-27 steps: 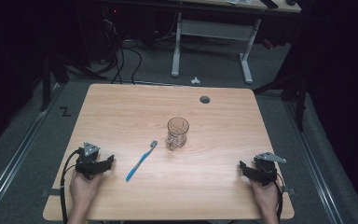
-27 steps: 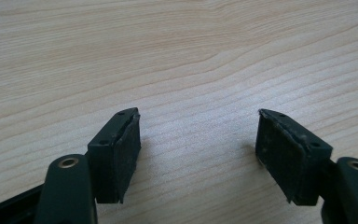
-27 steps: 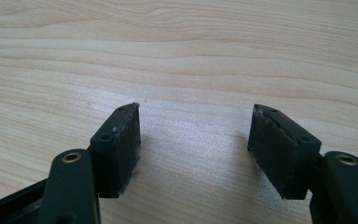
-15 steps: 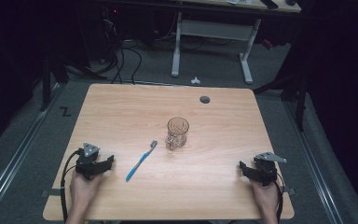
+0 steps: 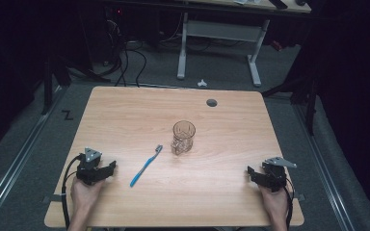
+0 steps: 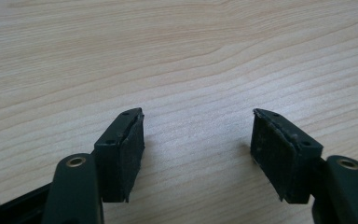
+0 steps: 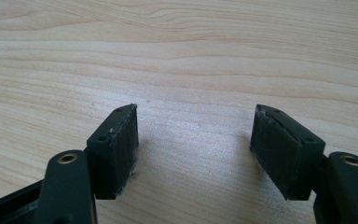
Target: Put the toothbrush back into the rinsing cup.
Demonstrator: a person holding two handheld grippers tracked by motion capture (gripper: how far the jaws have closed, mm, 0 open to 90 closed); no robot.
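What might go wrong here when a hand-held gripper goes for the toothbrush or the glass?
The toothbrush lies flat on the table, so the jaws may scrape the wood or flick it away. The glass is clear, stands upright close to the brush head, and could be knocked over.

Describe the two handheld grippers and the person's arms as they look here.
Both the left gripper and the right gripper are black, each with a grey three-cornered plate on top and a black cable trailing back along the forearm. In the gripper views the jaws end in flat, rectangular, rough-textured black pads with small screw holes and brass-coloured rivets at the pivots. The forearms are bare, with no sleeves visible.
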